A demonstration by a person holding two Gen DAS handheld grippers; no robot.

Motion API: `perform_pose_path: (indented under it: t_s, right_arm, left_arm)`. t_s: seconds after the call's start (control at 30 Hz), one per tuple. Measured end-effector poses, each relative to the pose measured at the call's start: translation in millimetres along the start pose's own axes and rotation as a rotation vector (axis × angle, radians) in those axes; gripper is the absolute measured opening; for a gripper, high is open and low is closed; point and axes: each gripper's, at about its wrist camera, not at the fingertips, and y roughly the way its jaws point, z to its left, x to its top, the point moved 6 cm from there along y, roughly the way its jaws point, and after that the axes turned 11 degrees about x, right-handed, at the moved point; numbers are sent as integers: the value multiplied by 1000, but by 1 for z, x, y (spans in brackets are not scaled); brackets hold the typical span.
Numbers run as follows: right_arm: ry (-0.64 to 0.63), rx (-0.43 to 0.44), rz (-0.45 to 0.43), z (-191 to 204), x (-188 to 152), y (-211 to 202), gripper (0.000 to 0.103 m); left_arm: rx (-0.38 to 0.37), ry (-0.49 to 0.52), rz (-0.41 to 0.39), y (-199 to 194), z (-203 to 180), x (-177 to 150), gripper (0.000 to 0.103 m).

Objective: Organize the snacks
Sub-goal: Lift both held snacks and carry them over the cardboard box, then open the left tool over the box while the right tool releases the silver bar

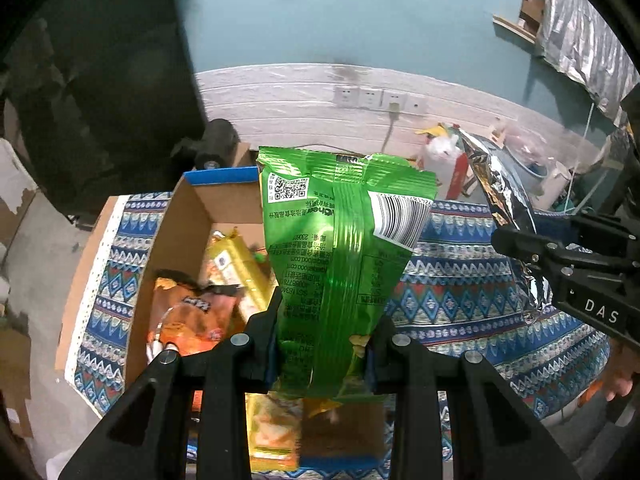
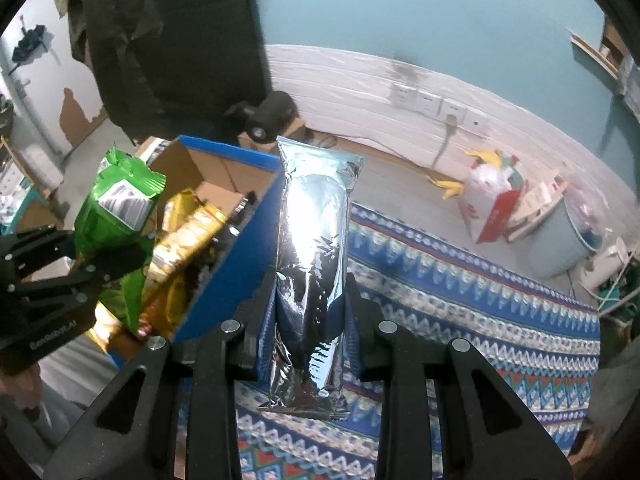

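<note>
The left gripper [image 1: 324,344] has its fingers [image 1: 266,320] clamped on the lower end of a green snack bag [image 1: 340,248], which stands upright between them with its barcode side to the camera. Held by one end like this, the bag hangs free of the clutter below, probably so it can be lowered lengthwise into a gap. Under it and out toward 9 o'clock sits an open cardboard box [image 1: 188,216] with a blue rim, already holding an orange packet [image 1: 188,312] and a yellow packet [image 1: 240,268].

The right gripper [image 2: 310,316] has its fingers [image 2: 354,304] pinched on a long silver foil pack [image 2: 312,248], gripped around its middle so that it stands nearly vertical. In the right wrist view the box lies toward 10 o'clock, its blue wall just beside the pack. Both snacks are held above a patterned blue cloth [image 2: 460,304] covering the desk. In my judgement both are bound for the box and neither is in it yet
</note>
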Motion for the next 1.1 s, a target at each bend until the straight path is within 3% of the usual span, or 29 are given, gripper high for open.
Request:
perform_pose_path:
  t_s: [0.63, 0.73, 0.8, 1.1]
  right_arm:
    - [-8, 93, 59, 52, 21, 57, 28]
    - [-8, 105, 72, 59, 24, 66, 28]
    - [-8, 116, 83, 64, 26, 74, 28]
    - [-30, 130, 119, 87, 39, 101, 28]
  left_arm:
    - [77, -100, 102, 42, 69, -13, 32]
    - [120, -98, 110, 47, 75, -16, 43]
    - [141, -103, 113, 47, 80, -17, 57]
    - [160, -137, 82, 33, 97, -16, 68]
